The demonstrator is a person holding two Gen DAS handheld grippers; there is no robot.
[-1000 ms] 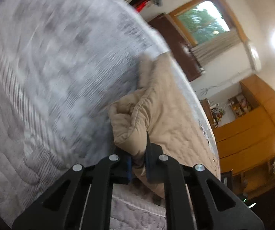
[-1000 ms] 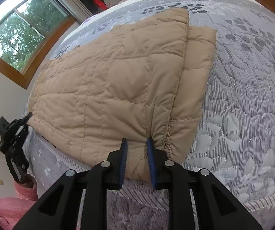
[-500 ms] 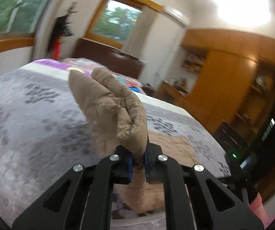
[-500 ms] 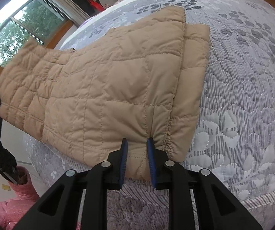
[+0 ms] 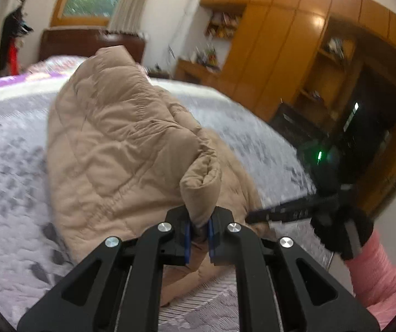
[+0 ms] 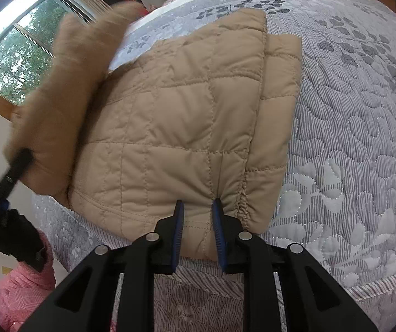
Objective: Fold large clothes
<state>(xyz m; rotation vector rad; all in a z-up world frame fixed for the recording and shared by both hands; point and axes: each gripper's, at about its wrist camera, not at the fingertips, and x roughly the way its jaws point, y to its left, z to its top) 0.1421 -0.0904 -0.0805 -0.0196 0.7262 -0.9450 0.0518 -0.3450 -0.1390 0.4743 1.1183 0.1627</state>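
On bed (image 6: 363, 138), tan quilted jacket (image 6: 184, 127), half-folded

Legible text, labels, brands, numbers, signs: none found in either wrist view.

The tan quilted padded jacket (image 6: 186, 127) shows only stitching, no tag or logo. The grey leaf-patterned quilted bedspread (image 6: 349, 144) carries a printed and stitched motif, no lettering. The black fingers with blue pads (image 6: 176, 229) bear plain round rivets, unmarked. The items on the orange wooden wall-unit shelves (image 5: 333, 47) are too blurred and small to read. The small green light (image 5: 320, 155) in the dark corner is a glow only, not a character.
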